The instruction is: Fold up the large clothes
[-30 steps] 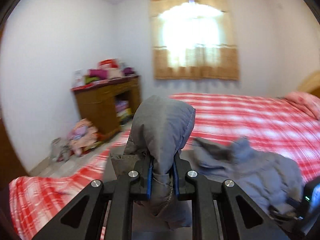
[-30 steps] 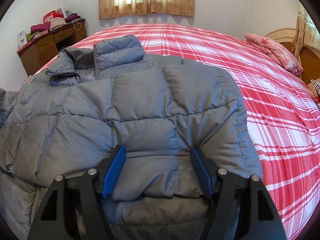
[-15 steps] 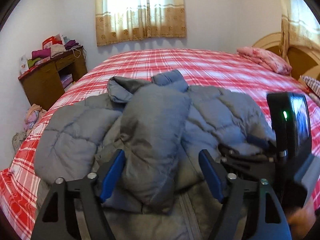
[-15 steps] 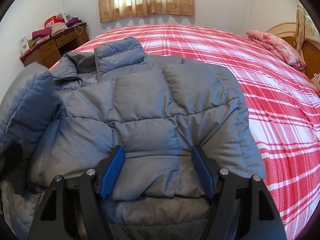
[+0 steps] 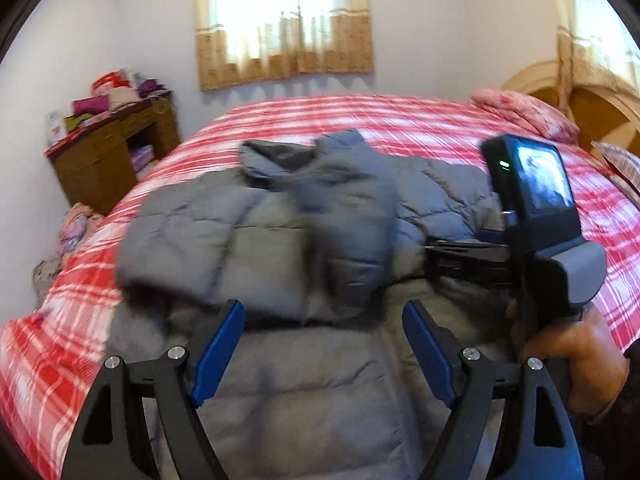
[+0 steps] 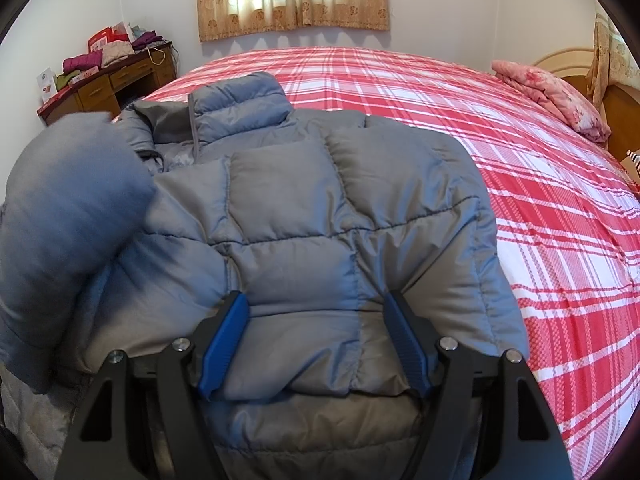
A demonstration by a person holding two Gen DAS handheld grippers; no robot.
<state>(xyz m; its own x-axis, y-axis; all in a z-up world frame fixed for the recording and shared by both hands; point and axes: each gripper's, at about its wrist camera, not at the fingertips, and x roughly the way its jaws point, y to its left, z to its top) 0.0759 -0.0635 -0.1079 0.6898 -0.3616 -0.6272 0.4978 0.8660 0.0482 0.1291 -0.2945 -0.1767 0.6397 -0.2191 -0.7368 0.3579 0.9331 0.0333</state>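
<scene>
A grey puffer jacket (image 5: 200, 232) (image 6: 300, 184) lies across the red plaid bed (image 5: 360, 120) (image 6: 520, 140), collar toward the window. One sleeve (image 5: 348, 220) (image 6: 68, 200) lies folded over the jacket's front, blurred. Just behind that sleeve, my left gripper (image 5: 320, 312) has its jaws opening, and only the jacket's lower part lies under the gap. My right gripper (image 6: 320, 304) (image 5: 430, 256) has a puffy folded edge of the jacket between its blue pads, which press into the fabric. A hand (image 5: 580, 344) holds the right gripper's handle.
A wooden desk (image 5: 108, 152) (image 6: 108, 80) piled with clothes stands left of the bed. More clothes (image 5: 76, 224) lie on the floor beside it. A pink pillow (image 5: 528, 112) (image 6: 556, 96) and the headboard (image 5: 592, 108) are at the right.
My left gripper carried the sleeve over the jacket, opened and let it go; the sleeve now lies on the jacket's front. My right gripper has kept still.
</scene>
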